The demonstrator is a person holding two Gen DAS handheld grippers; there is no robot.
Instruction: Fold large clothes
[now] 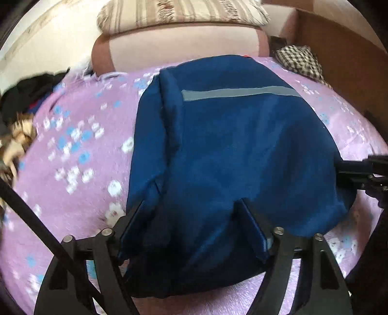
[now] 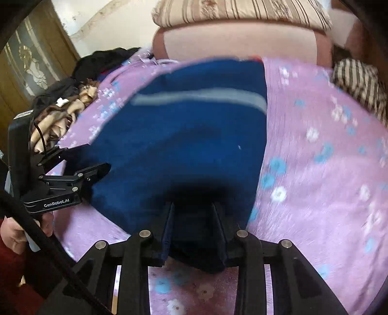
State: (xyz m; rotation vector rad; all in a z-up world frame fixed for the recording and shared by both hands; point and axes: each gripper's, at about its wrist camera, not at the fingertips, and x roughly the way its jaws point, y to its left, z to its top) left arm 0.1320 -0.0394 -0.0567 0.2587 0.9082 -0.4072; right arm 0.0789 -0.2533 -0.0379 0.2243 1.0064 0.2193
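A large dark blue garment (image 1: 230,145) with a grey reflective stripe (image 1: 240,93) lies folded on the pink flowered bedspread (image 1: 80,150). My left gripper (image 1: 191,208) has its fingers wide apart with the garment's near edge draped between them. My right gripper (image 2: 192,206) also has the garment's (image 2: 184,135) near edge between its fingers, which stand apart. In the right wrist view the left gripper (image 2: 97,160) sits at the garment's left edge. In the left wrist view the right gripper's fingers (image 1: 359,167) reach the garment's right edge.
A pile of dark and tan clothes (image 2: 65,97) lies at the bed's left side. A checked cloth (image 1: 300,60) lies at the far right. A pink sofa back (image 1: 184,46) with a striped cushion (image 1: 179,12) stands behind. A brown cardboard box (image 1: 339,55) is at the right.
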